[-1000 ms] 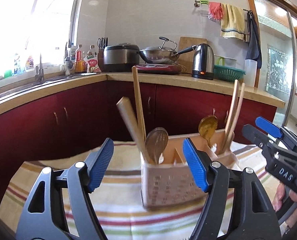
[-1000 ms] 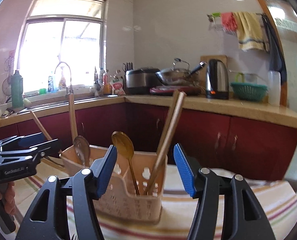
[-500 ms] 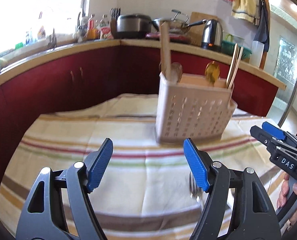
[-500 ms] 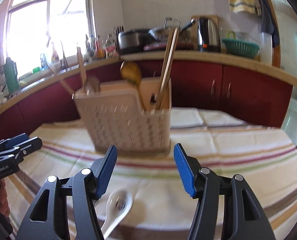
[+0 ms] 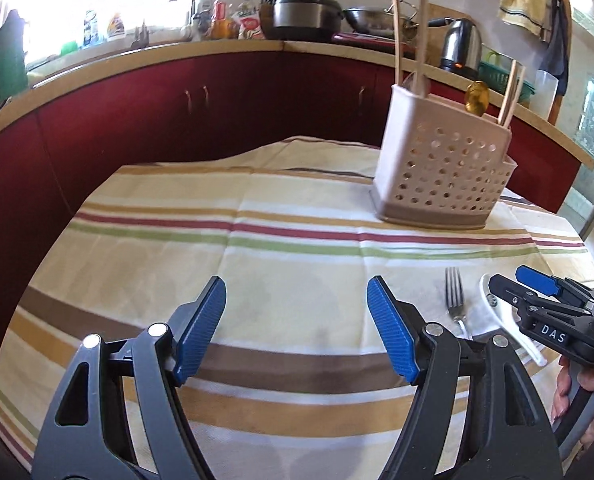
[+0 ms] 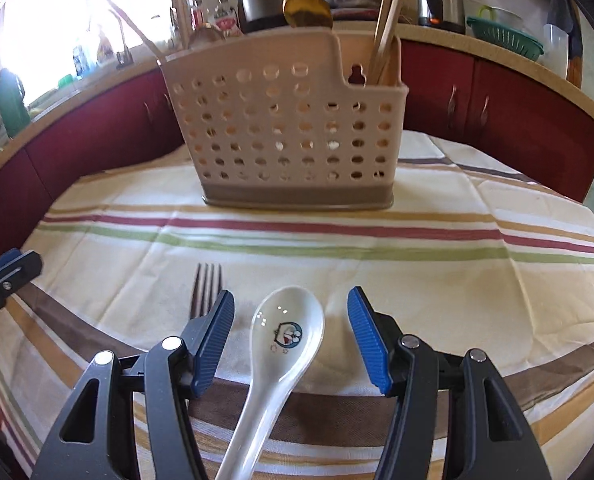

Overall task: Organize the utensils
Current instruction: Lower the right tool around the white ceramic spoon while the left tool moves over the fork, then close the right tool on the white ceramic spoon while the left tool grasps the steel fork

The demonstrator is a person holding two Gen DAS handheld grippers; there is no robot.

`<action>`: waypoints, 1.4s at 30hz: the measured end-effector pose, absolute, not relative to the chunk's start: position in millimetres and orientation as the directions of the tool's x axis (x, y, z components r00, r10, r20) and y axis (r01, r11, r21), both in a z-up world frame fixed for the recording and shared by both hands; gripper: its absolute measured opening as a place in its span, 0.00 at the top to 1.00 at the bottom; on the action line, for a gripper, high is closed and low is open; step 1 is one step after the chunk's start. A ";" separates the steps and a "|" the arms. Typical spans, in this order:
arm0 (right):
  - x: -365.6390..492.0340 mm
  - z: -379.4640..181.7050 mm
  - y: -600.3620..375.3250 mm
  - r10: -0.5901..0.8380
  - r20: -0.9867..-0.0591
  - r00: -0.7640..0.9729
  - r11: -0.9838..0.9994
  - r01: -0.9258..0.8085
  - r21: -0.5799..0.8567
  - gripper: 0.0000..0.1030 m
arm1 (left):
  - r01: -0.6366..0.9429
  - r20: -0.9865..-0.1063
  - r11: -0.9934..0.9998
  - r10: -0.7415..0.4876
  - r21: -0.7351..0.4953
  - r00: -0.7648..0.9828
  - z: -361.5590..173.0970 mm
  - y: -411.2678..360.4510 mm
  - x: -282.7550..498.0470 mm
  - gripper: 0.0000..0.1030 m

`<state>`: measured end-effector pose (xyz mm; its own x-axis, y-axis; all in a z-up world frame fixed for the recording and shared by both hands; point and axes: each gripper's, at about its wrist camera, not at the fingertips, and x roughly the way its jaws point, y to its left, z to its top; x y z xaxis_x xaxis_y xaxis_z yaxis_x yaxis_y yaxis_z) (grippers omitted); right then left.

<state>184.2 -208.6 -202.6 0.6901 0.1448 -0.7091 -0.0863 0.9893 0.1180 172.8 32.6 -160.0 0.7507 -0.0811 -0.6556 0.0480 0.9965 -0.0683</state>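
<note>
The right gripper (image 6: 291,338) hangs over the white spoon (image 6: 285,336), jaws apart; the left gripper (image 5: 296,328) gapes beside the fork (image 5: 455,296).

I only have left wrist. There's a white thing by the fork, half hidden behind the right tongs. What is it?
Observer: A white ceramic spoon, bowl up, with a cartoon print inside.
Operator: Are the right tongs on it?
Observer: No. The right tongs are open; the spoon's bowl lies between the pads, untouched.
Operator: Fork position relative to them?
Observer: The fork lies just left of the spoon, its handle running under the left pad.
Operator: Caddy side facing the right camera?
Observer: The caddy shows its broad perforated wall with a keyhole slot.
</note>
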 end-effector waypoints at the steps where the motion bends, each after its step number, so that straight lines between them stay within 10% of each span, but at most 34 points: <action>1: 185.5 -204.9 -208.2 0.138 -0.718 0.682 0.990 -0.081 0.114 0.44 | 0.043 -0.659 0.997 -0.079 -0.071 0.748 -161.8 35.1 172.7 0.31; 35: 176.4 -192.1 -286.0 0.202 -0.722 0.662 0.978 -0.104 0.179 0.58 | 0.219 -0.768 0.971 -0.212 -0.096 0.605 -206.4 -102.0 204.7 0.33; 42: 174.1 -187.9 -294.6 0.233 -0.702 0.673 0.971 -0.118 0.209 0.59 | 0.223 -0.777 0.971 -0.205 -0.085 0.595 -209.0 -111.9 213.9 0.47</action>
